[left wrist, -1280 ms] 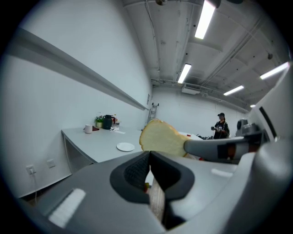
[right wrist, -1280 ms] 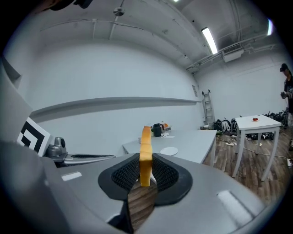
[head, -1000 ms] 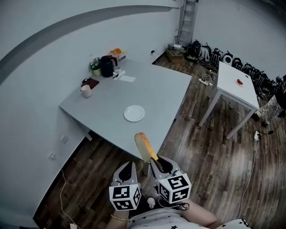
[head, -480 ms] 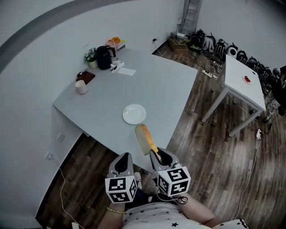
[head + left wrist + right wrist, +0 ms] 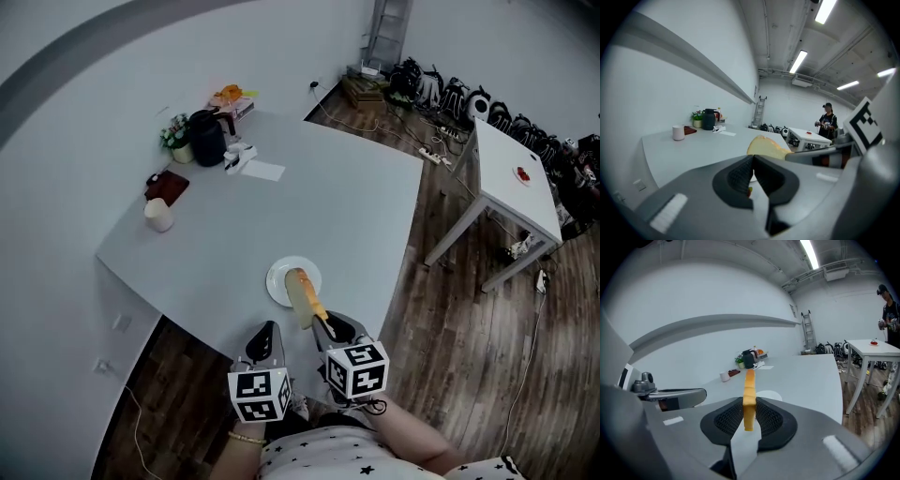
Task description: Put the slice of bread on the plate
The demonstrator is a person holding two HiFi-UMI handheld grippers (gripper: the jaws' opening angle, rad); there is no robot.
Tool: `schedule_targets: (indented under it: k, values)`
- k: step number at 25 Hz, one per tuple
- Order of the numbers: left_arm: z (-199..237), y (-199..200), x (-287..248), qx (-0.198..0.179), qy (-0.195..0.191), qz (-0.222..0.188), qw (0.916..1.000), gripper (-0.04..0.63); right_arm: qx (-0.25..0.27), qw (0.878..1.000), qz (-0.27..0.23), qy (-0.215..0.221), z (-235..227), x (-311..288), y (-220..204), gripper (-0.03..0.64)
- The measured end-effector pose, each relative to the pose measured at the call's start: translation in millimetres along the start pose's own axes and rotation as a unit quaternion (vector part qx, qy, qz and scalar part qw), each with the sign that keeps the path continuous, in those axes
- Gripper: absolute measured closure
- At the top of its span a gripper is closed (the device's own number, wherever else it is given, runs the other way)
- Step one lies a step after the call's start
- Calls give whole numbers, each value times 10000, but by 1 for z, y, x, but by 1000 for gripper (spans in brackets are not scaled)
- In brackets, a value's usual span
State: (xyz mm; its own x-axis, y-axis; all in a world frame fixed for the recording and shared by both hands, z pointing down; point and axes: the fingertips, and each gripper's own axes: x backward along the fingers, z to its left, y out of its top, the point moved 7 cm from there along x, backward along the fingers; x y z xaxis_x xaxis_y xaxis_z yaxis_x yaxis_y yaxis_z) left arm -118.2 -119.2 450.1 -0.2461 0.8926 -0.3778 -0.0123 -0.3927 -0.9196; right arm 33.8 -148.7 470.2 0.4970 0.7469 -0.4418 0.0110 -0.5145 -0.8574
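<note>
Slice of bread (image 5: 302,295) pinched in right gripper (image 5: 325,330) — now over plate (image 5: 279,280), earlier short of it, left gripper (image 5: 265,337) closed

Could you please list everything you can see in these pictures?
table: one, grey, centre, against the wall
plate: one, white, near the table's front edge
bread: one slice, pale, held, overlapping the plate in the head view
cup: one, white, table's left edge
kettle: one, black, far corner
plant: one, green, beside the kettle
paper: one, white, near the kettle
side table: one, white, at right
red thing: one, on the side table
ladder: one, grey, far wall
bags: several, dark, along the far wall
bystander: one, dark clothes, by the side table
left hand-held gripper: grey, shut, empty
right hand-held gripper: grey, shut on the bread
</note>
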Motion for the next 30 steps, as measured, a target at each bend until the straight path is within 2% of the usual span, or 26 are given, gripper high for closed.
schedule_targets:
  k: [9,17,20,23,26,30]
  values:
    - [43,-1,-69,92,-342,300,9989,586,-254,9989,297,-252,-4,-88,7,535]
    - [56,0,-100,154,-577,443,9972,586,-532,9969,459,-344,-11,-111,5,532]
    - [55,0,-106,142,-666,462,9966,587,-403,9968,506,-477,-14,-112,5,522]
    - [55,1,-110,141,-716,461,9963,586,-43,9959,521,-738,-18,-113,5,500]
    - [56,2,-114,165,-736,463,9961,586,267,9934,580,-955,-22,-114,4,417]
    - [55,4,-120,161,-770,448,9959,588,386,9914,505,-1140,-29,-114,6,373]
